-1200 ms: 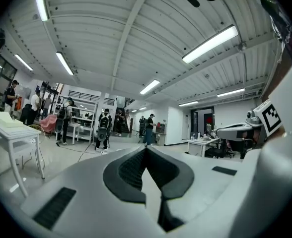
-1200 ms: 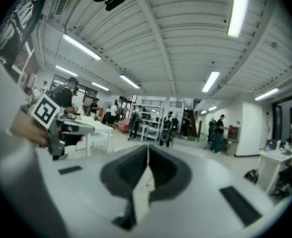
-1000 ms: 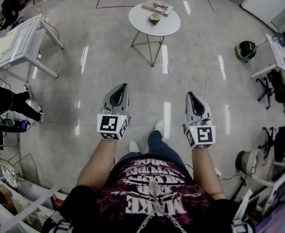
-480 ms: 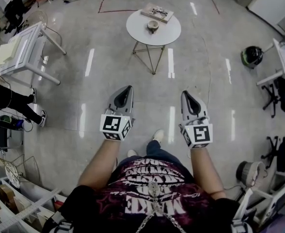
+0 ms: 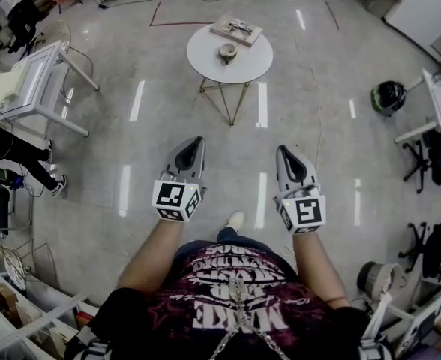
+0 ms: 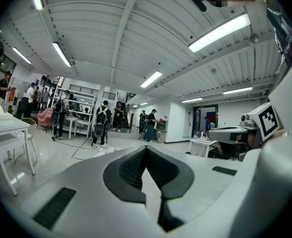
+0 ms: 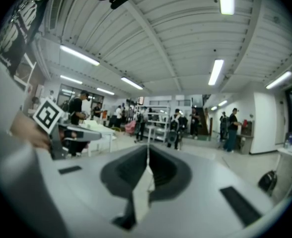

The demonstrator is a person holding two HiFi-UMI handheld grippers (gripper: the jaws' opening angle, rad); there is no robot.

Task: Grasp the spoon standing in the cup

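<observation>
Change: the round tabletop (image 5: 205, 64) sits lower and nearer in my head view than a second ago, so I am closing on it across the floor.
Left claw (image 5: 197, 139): jaws together, nothing between them, held out ahead of me.
Right claw (image 5: 282, 149): also closed and empty.
Cup (image 5: 227, 51): on the tabletop, well apart from both claws. The spoon is too small to make out.
Meaning: I judge this is only the approach, and one claw must open before any grasp.

"What's the floor like?"
"Pale grey floor (image 5: 318, 126), glossy, streaked with reflections of the ceiling lights (image 6: 219, 31)."
"Furniture?"
"A round white table (image 5: 254, 62) ahead, a white desk (image 5: 34, 73) at left, black chairs (image 5: 434, 152) at right."
</observation>
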